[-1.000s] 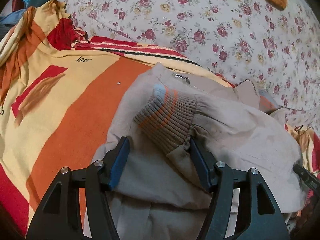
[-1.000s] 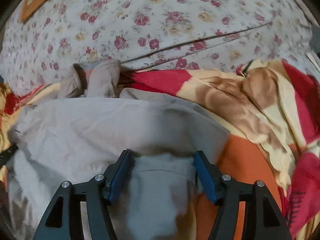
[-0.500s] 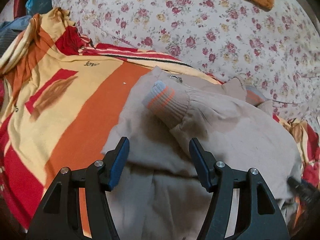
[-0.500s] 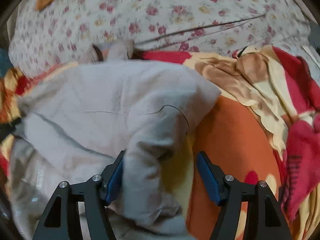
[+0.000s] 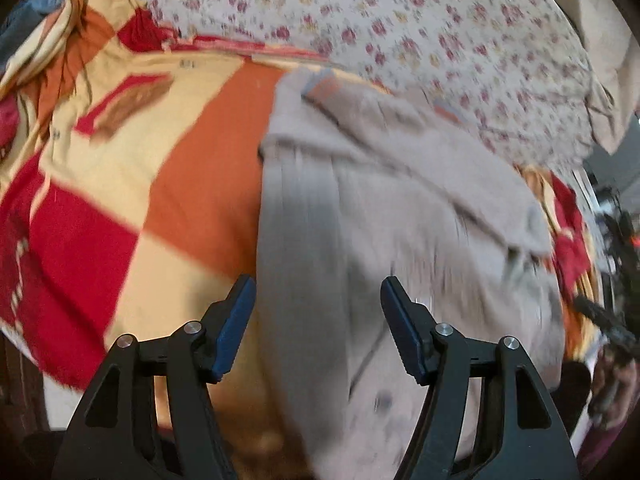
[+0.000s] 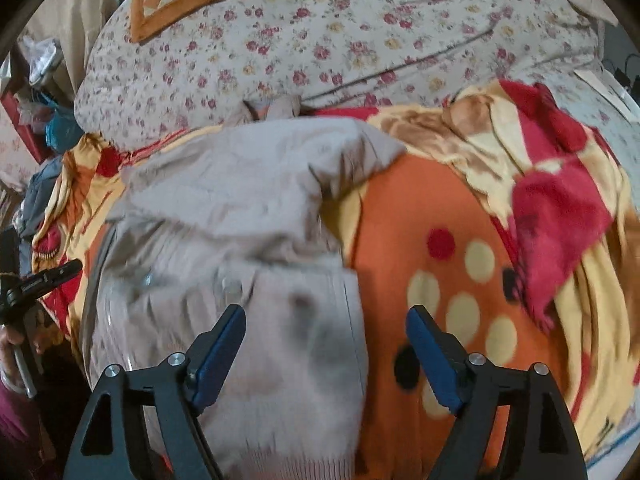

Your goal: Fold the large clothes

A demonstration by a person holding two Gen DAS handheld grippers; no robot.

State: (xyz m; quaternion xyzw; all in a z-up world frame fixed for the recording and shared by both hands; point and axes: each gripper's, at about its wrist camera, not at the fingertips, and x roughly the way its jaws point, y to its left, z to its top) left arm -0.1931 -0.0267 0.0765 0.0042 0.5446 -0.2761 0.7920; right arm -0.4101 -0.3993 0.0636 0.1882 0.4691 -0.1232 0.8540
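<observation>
Both tools are held released: the left gripper (image 5: 316, 308) and right gripper (image 6: 326, 340) are spread above the beige jacket (image 6: 240, 216), grasping nothing. It lies on the patterned blanket (image 5: 132, 184), sleeves apparently folded inward; halving is judged outstanding.

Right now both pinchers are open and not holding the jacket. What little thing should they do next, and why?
Probably lower the right gripper onto the ribbed hem of the beige jacket and pinch it. Both grippers are open and empty, the sleeves look folded in, and the hem hangs nearest that gripper, ready to fold upward. The left gripper could then mirror it.
</observation>
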